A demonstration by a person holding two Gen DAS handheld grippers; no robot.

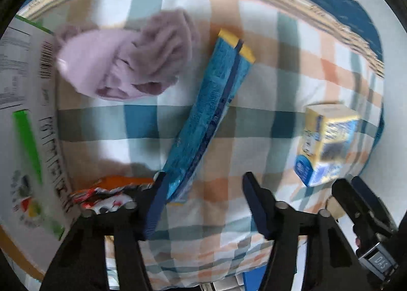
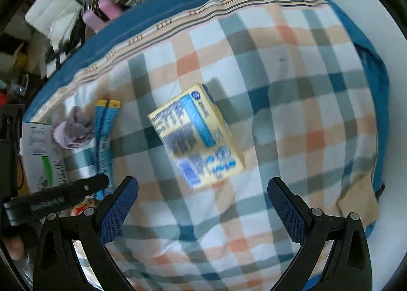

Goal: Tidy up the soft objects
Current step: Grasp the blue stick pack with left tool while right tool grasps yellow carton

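Note:
A lilac fuzzy cloth (image 1: pixel 127 59) lies bunched on the checked tablecloth (image 1: pixel 254 87) at the far left. A long blue packet with yellow ends (image 1: pixel 211 102) lies beside it, its near end by my left gripper's left finger. My left gripper (image 1: pixel 203 189) is open and empty above the cloth. A yellow and blue soft pack (image 2: pixel 195 135) lies just ahead of my right gripper (image 2: pixel 203 197), which is open and empty. The pack also shows in the left wrist view (image 1: pixel 328 143). The lilac cloth (image 2: pixel 73 130) and blue packet (image 2: pixel 105 135) show far left in the right wrist view.
A white box with green print (image 1: pixel 25 125) stands at the left. An orange and red wrapper (image 1: pixel 109 191) lies by my left gripper. A brown card piece (image 2: pixel 358 202) lies at the right table edge. Household clutter (image 2: pixel 101 6) sits beyond the far edge.

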